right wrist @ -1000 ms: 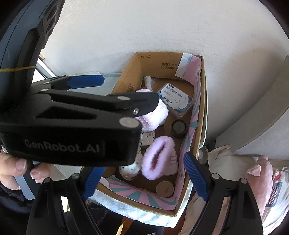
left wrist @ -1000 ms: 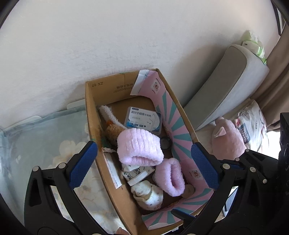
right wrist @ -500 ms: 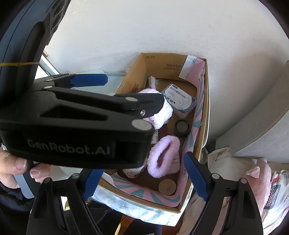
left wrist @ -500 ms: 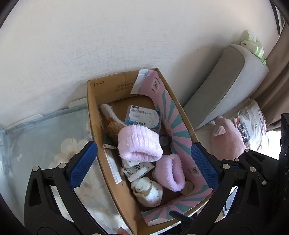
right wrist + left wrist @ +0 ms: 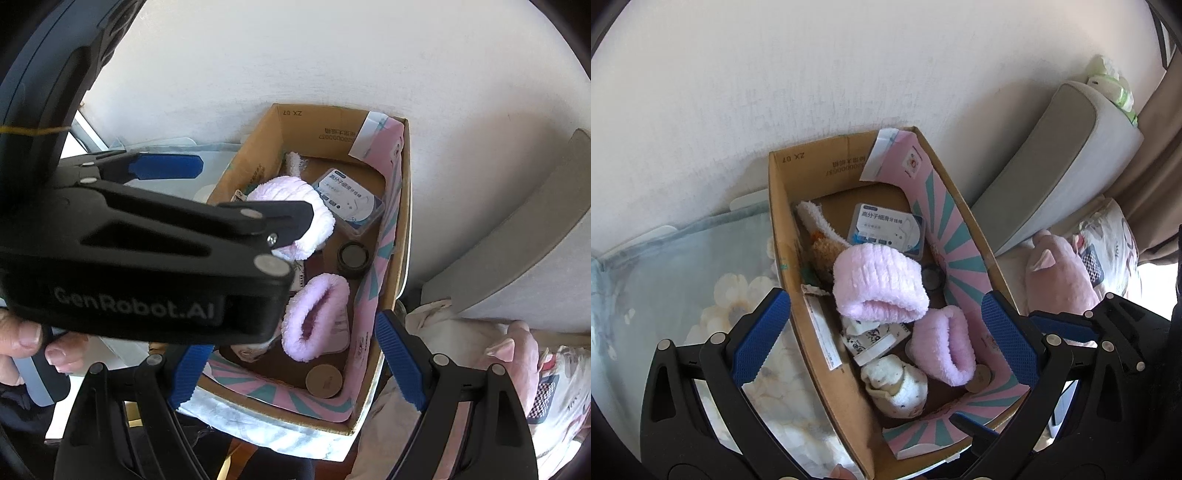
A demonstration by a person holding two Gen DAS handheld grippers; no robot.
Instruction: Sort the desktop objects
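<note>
Cardboard box (image 5: 783, 206), open-topped and lined along one side with pink-and-teal striped paper (image 5: 960, 243), stands against the pale wall; your sorted items lie inside it. Uppermost is a pink fluffy band (image 5: 879, 284), resting across a brown plush piece (image 5: 823, 251) and the corner of a clear floss-pick case (image 5: 886, 229) with a blue label. Nearer you sits a second pink fluffy band (image 5: 945, 343), tilted with its opening toward the right wall of the box. Just beside it lie a cream sock bundle (image 5: 897, 384), a small white printed tub (image 5: 871, 339) and a tan round lid (image 5: 979, 376). A dark round cap (image 5: 352, 256) lies between the case and the second band.

Your left tool (image 5: 882, 339) hangs above the box with its blue-padded fingers spread wide, one over the floral cloth (image 5: 665, 295) beside the box, the other over the striped lining; nothing is between them. Your right tool (image 5: 291, 365) is likewise spread and holds nothing, poised over the near end of the box. In the right wrist view the left tool's body crosses in front of the box. A pink plush toy (image 5: 1060, 277) and a grey cushion (image 5: 1071, 155) lie to the right, apart from the box.
</note>
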